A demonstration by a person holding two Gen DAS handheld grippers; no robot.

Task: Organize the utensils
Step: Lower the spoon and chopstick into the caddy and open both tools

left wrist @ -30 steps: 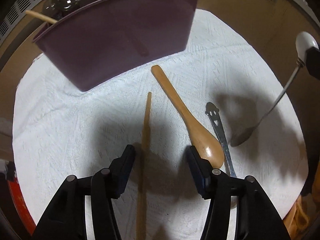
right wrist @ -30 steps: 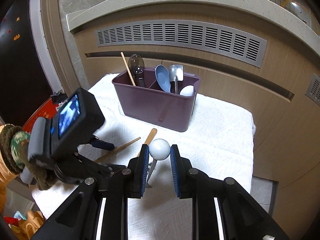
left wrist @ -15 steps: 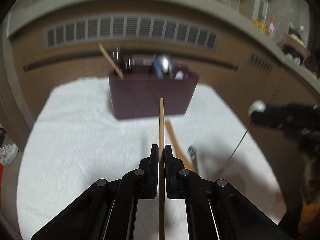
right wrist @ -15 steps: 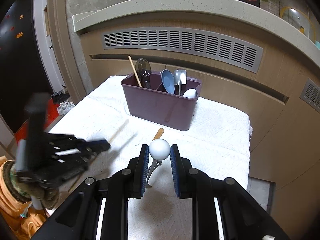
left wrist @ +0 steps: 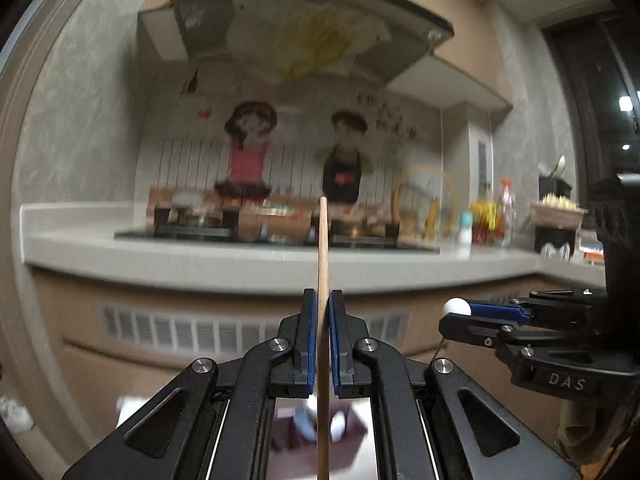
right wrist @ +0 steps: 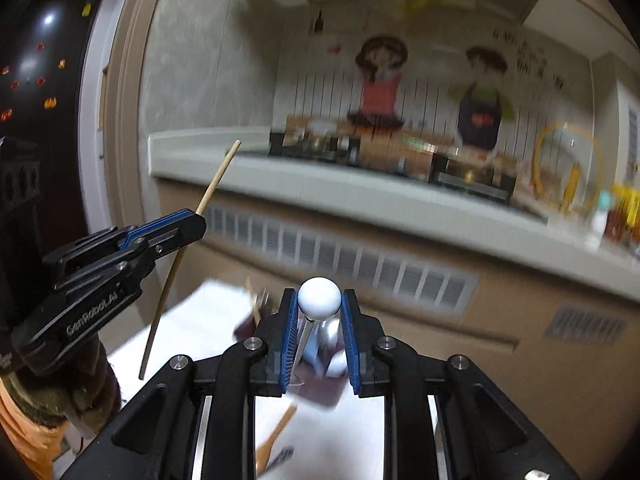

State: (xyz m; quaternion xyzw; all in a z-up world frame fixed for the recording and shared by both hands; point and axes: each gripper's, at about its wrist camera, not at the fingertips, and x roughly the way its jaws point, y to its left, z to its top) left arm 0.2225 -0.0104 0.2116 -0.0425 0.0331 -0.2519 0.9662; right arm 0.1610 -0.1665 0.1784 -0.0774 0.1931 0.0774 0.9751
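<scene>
Both grippers have risen off the white towel (right wrist: 208, 320) — the left gripper (left wrist: 323, 344) clamps a wooden chopstick (left wrist: 323, 264) upright, the right gripper (right wrist: 319, 332) pinches a ball-ended spoon (right wrist: 319, 298). Below both sits the purple caddy (right wrist: 316, 394) — next, each piece likely needs lowering into it.

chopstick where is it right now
The chopstick stands upright, clamped in the left claw above the purple caddy; the right wrist view shows it at far left.
</scene>
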